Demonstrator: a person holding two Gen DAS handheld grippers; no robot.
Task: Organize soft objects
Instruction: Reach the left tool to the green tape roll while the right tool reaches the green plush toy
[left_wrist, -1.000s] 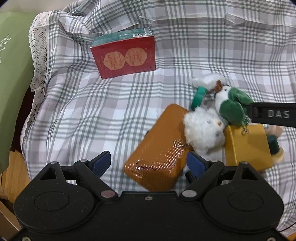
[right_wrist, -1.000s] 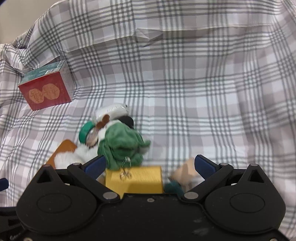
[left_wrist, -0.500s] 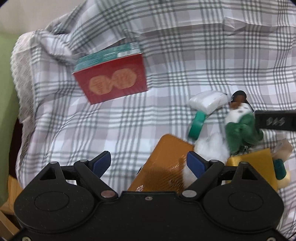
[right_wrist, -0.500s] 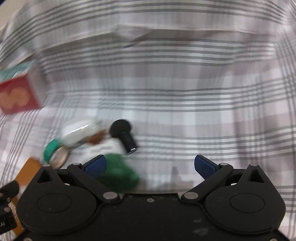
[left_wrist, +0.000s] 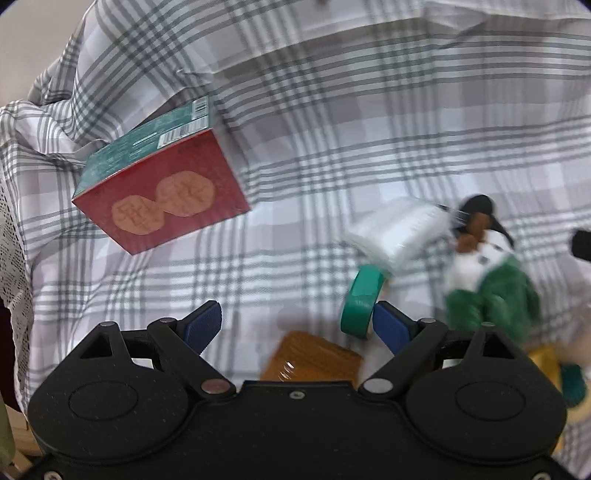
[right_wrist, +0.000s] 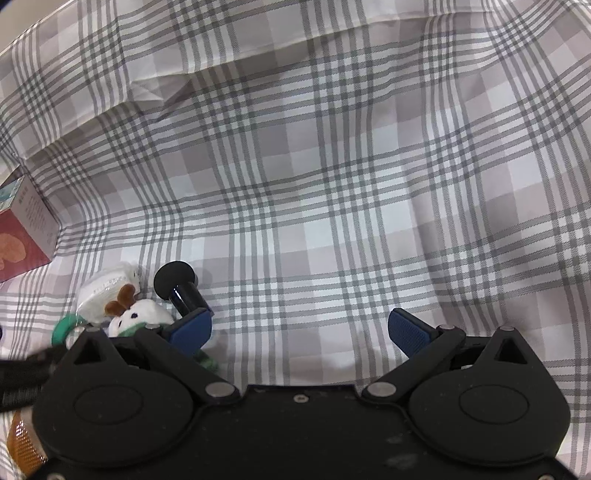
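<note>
The left hand-held gripper (left_wrist: 297, 326) stands wide, its blue pads well apart with nothing gripped; only plaid cloth (left_wrist: 332, 147) and the far edge of an orange-brown pouch (left_wrist: 314, 356) show between them. Just beside its right pad a green ring (left_wrist: 360, 304) stands on edge, touching a white plastic-wrapped pack (left_wrist: 399, 230) that lies just beyond it. To the right of the pack sits the soft reindeer toy (left_wrist: 487, 280), white-faced with brown antlers and a green body, blurred in this view; a yellow item (left_wrist: 545, 363) shows near its lower side. Farther off to the left, a red box (left_wrist: 166, 192) with a teal top rests tilted on the cloth.

The right hand-held gripper (right_wrist: 299, 330) is also wide and holds nothing, with bare plaid cloth (right_wrist: 332, 184) between its pads. Its left pad sits right next to the reindeer toy (right_wrist: 142, 314), whose head peeks out beside it; whether they touch I cannot tell. A black cylinder with a round cap (right_wrist: 179, 286) lies just beyond that pad. The white pack (right_wrist: 107, 286) lies left of the toy, and the red box (right_wrist: 24, 236) stands at the far left edge.
</note>
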